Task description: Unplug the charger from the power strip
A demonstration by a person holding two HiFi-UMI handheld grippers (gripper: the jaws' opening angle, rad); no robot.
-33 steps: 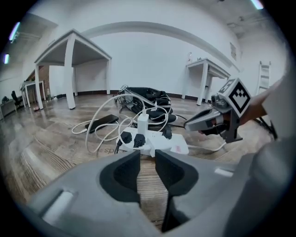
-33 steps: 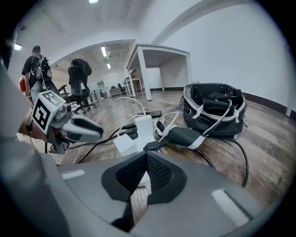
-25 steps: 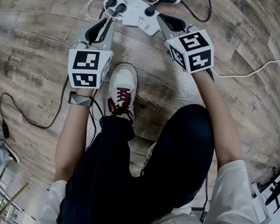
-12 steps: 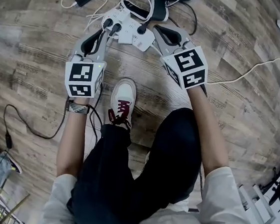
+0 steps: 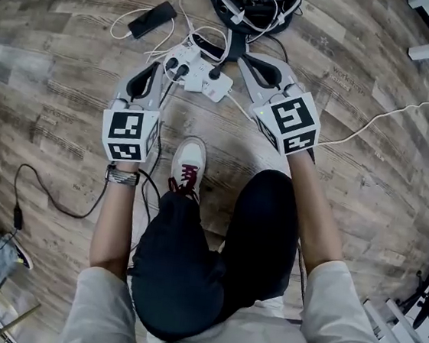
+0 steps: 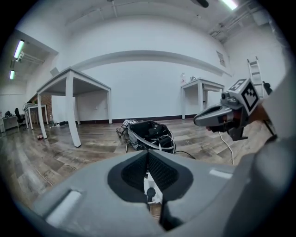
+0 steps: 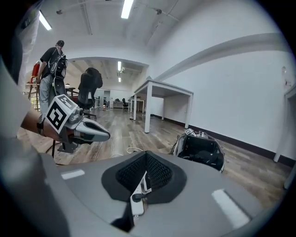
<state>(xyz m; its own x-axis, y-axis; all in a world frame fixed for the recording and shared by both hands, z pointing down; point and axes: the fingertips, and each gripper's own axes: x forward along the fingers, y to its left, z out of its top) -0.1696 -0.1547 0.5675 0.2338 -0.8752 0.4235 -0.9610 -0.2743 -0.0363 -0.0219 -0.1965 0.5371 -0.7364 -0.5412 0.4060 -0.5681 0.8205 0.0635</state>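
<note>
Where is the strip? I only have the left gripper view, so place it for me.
Observer: The strip lies on the floor, between the shoe and the bag.
Operator: Report the right claw.
Observer: The right claw is shut, with nothing gripped in it.
</note>
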